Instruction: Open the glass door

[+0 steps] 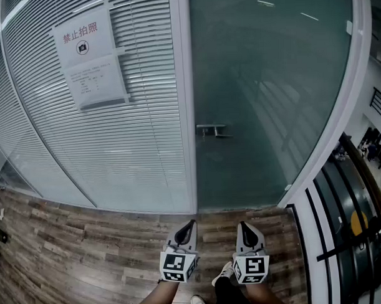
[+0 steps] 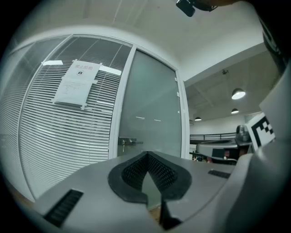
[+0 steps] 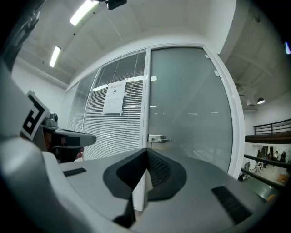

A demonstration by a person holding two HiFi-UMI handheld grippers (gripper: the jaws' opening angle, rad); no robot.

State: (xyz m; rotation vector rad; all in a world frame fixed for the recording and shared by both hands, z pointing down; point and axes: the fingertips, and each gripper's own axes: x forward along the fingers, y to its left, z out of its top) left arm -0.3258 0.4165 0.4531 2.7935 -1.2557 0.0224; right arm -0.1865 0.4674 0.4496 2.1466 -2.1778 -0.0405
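The frosted glass door [image 1: 269,95] stands closed ahead, in a white frame. Its metal lever handle [image 1: 212,130] sits at the door's left edge, about mid-height. The handle [image 2: 129,142] also shows in the left gripper view, and the handle [image 3: 157,138] shows just above the jaws in the right gripper view. My left gripper [image 1: 192,223] and right gripper [image 1: 243,225] hang side by side low in the head view, well short of the door. Both point level at it. Each is shut with nothing between its jaws.
Left of the door is a glass wall with white blinds [image 1: 134,138] and a taped paper notice [image 1: 90,55]. Wooden floor [image 1: 88,245] lies below. A black railing [image 1: 342,218] runs along the right side. The person's shoes [image 1: 223,275] show under the grippers.
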